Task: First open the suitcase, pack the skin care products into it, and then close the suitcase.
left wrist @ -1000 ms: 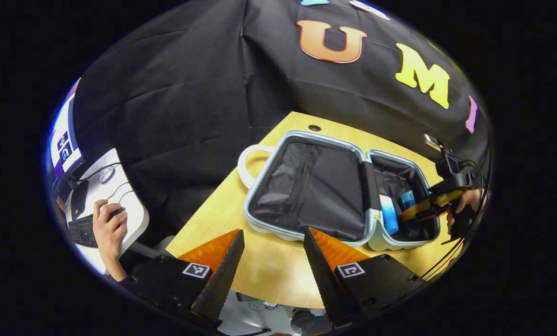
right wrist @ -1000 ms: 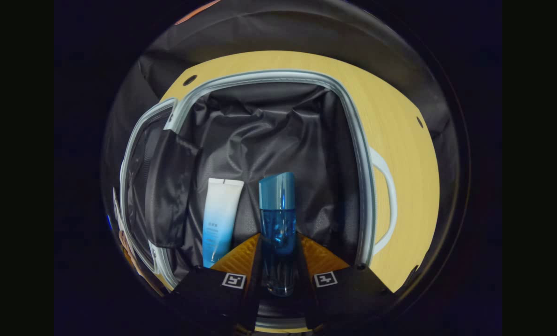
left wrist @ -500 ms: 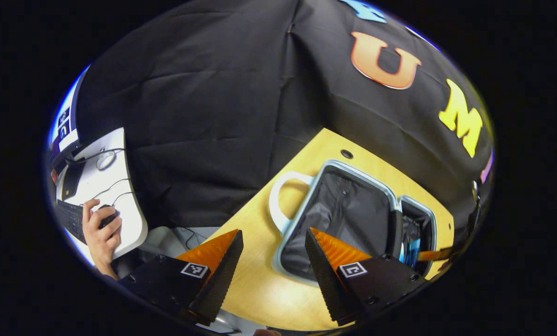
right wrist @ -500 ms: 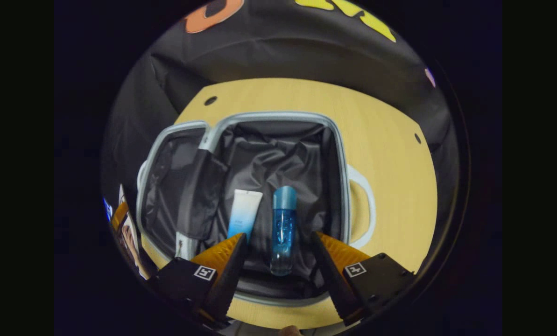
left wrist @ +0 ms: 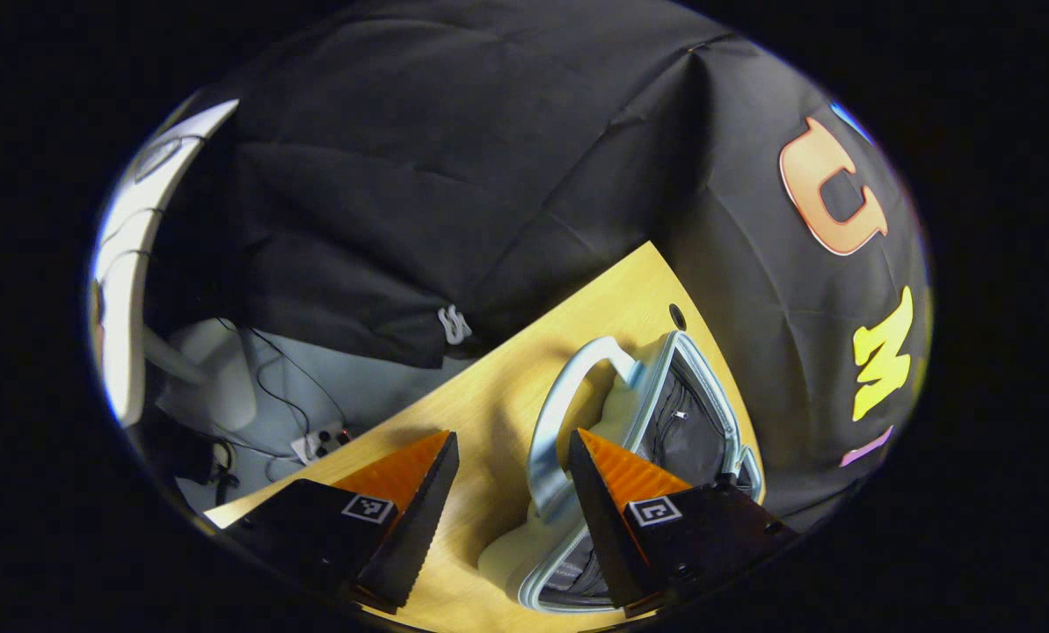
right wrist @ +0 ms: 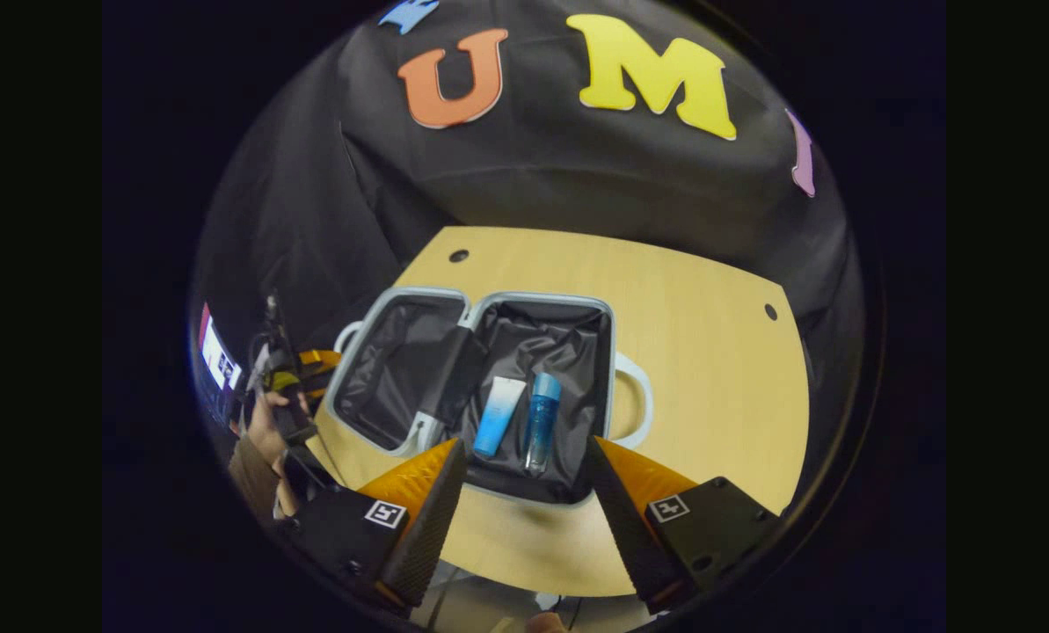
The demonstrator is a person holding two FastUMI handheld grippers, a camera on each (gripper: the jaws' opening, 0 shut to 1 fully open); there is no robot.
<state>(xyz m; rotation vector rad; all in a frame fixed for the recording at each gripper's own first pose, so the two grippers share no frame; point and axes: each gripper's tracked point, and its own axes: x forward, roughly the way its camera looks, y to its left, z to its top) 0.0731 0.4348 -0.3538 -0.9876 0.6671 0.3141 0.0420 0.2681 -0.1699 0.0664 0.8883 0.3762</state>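
Seen from the right gripper view: suitcase [right wrist: 480, 387] lying open on the table [right wrist: 700, 352], both halves flat and lined in dark cloth. In the right half, a tube [right wrist: 499, 416] and a bottle [right wrist: 542, 420] side by side, lengthwise, just apart. Right gripper [right wrist: 524, 488] hanging above the near edge of the case, jaws spread wide, gripping nothing. Off to the left in that view, a hand [right wrist: 269, 422] holding the left gripper beside the lid half; cannot tell from there how its jaws stand.

Seen from the left gripper view: left gripper [left wrist: 511, 488] close to the lid half, jaws spread, empty, right finger [left wrist: 612, 492] lying over the lid's rim and just beside the handle [left wrist: 559, 422]. Lid edge-on here, inner lining barely visible. Also a white desk [left wrist: 128, 264] at the far left and cables [left wrist: 287, 387] on the floor below the cloth.

Against a second ago: right gripper then pinched on the bottle low inside the case, now released and pulled well back and up, bottle left lying beside the tube. Left gripper swung from facing the whole open case to the lid's handle side
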